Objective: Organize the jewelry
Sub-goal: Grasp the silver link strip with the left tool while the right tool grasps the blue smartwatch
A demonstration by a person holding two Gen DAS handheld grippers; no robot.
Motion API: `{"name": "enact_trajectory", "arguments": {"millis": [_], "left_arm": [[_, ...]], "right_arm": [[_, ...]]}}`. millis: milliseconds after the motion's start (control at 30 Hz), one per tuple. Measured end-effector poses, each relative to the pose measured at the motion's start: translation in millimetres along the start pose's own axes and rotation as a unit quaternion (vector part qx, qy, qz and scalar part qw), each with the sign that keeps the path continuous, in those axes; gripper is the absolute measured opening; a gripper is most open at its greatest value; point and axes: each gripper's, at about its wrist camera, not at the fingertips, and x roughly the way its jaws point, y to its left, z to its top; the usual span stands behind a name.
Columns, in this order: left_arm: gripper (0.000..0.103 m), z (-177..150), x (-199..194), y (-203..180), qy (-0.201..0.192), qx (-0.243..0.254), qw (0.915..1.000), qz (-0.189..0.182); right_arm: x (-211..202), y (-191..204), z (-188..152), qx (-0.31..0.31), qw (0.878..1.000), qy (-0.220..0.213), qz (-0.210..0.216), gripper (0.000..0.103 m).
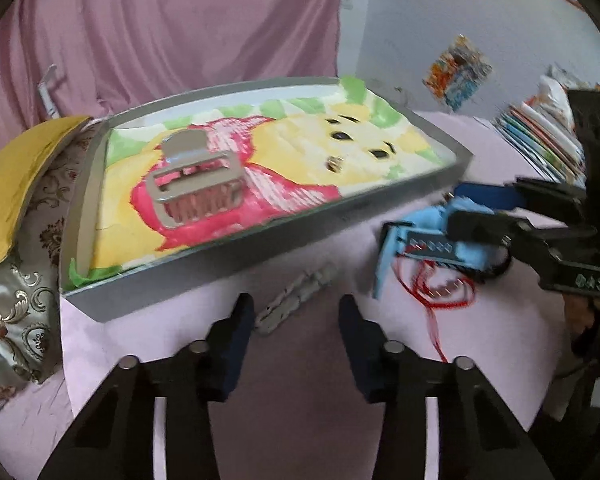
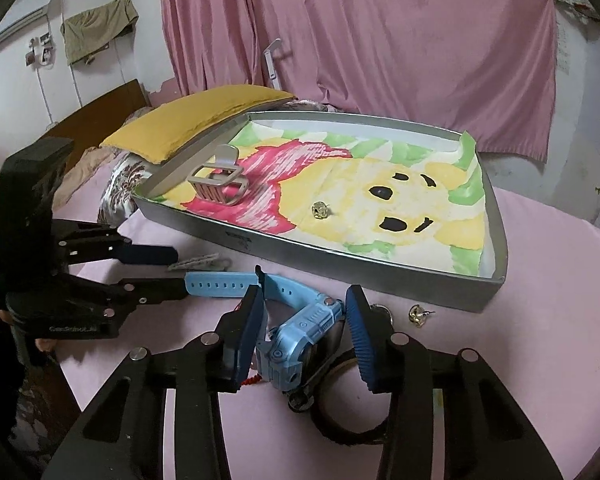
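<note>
- The left gripper (image 1: 296, 332), matt black with dark blue ribbed pads, stands wide open and holds nothing; a pale silver link bracelet (image 1: 296, 300) lies on the pink cloth between and just beyond its fingertips.
- The right gripper (image 2: 306, 336) is also spread open, its dark blue ribbed pads (image 2: 360, 340) flanking the chunky light blue plastic watch (image 2: 296, 344); whether either pad touches the watch case cannot be told.
- The watch's perforated rubbery strap runs off toward 10 o'clock, up to the left gripper's fingers.
- A black round band (image 2: 340, 412) lies under the watch at 6 o'clock, beside a coiled red cord (image 2: 250, 381).
- A small gold-toned earring (image 2: 418, 315) rests on the cloth at 3 o'clock from the watch, just outside the tray wall.
- The shallow grey cardboard tray (image 2: 340, 258), lined with a fuzzy towel printed with a yellow bear in a pink top, sits at 12 o'clock.
- Inside it, a shiny silver metal claw hair clip (image 2: 219, 182) stands at the left end, and a second small gold earring (image 2: 320, 210) lies near the middle.
- In the left wrist view, a loose red string necklace (image 1: 444, 292) lies at 2 o'clock from the left gripper.
</note>
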Motion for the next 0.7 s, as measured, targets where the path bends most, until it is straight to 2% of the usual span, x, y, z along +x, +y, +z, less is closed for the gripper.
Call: {"name": "enact_trajectory", "arguments": {"millis": [67,233,467,567,700], "left_arm": [[0.029,-2,-3,-6,0.008,0.013,0.9999,-0.001],[0.025,-2,-4,-6,0.01,0.007,0.9999,-0.007],[0.025,7,5,-20,0.012,0.029,0.9993,0.022],[0.014,7,5,-26,0.015,0.036,0.9988,0.029],[0.013,4,2,-31,0.012,0.025,0.9989,0.037]], "right_arm": [[-1,0,-1,-0.004,1.0,0.002,-0.001,0.038],[-4,1,-2,-0.013,1.0,0.006,-0.008,0.037],[-10,-3,-7,-0.001,1.0,0.007,-0.013,0.037],[-13,-5,-11,0.011,1.0,0.004,-0.013,0.038],[-18,-6,-17,0.02,1.0,-0.004,-0.019,0.038]]}}
